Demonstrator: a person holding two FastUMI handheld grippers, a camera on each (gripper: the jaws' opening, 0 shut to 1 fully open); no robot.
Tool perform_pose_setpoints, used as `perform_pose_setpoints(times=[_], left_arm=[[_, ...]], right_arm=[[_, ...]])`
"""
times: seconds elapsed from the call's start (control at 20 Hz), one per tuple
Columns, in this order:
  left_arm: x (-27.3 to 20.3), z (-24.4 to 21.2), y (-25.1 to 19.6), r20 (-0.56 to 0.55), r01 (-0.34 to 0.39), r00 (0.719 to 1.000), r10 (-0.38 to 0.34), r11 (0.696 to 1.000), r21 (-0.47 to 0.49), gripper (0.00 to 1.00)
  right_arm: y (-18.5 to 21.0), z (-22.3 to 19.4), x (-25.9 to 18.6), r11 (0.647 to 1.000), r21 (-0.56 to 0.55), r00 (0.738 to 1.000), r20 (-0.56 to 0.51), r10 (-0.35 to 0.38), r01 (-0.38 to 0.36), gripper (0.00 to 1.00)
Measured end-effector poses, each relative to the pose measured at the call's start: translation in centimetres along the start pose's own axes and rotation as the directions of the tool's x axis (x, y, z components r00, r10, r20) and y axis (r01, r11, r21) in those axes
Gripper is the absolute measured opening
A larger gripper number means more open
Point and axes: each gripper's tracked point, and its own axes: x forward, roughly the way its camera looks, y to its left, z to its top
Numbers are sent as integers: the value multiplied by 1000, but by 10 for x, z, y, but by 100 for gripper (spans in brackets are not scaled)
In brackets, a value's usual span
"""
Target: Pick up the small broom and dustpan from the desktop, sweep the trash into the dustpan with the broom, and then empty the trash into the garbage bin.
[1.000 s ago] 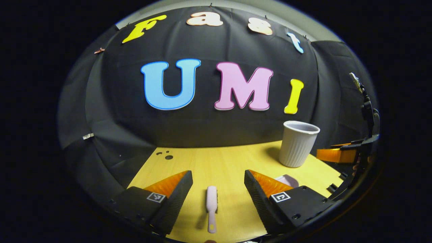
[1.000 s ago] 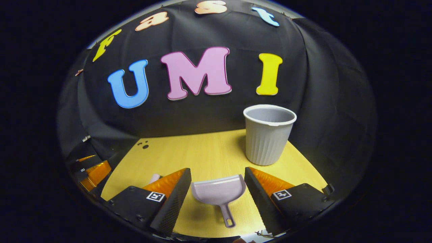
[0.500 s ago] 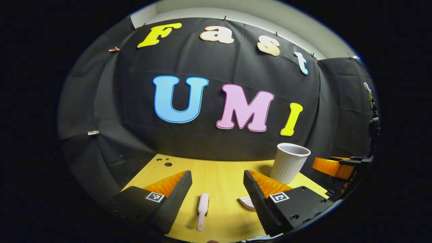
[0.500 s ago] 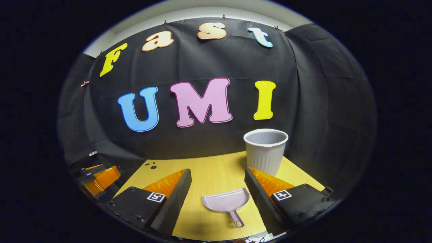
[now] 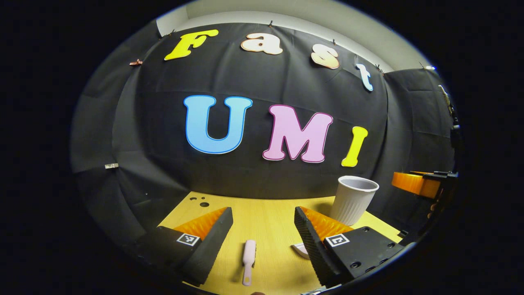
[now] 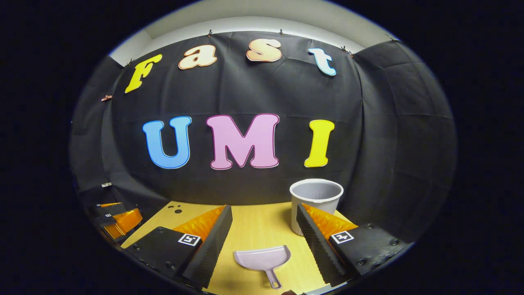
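Lying untouched on the desk, the broom [image 5: 248,262] is framed between the left gripper [image 5: 262,237]'s parted fingers. The dustpan [image 6: 263,261] is likewise framed by the open right gripper [image 6: 264,237], both having been drawn back; pickup is still pending.

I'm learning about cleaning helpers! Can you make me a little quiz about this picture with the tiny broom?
1. True or false: the small broom lies flat on the desk.
2. Which tool lies between the right gripper's open fingers? A) dustpan B) sponge C) cup
3. Is the left gripper open or shut?

Key: 1 true; 2 A; 3 open.
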Motion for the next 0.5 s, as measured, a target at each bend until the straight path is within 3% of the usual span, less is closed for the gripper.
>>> perform_pose_setpoints(times=[0.5], left_arm=[[22, -1, -13, -2, -33, 999, 34, 999, 25, 96]], right_arm=[[-9, -8, 25, 998, -32, 997, -42, 59, -61, 99]])
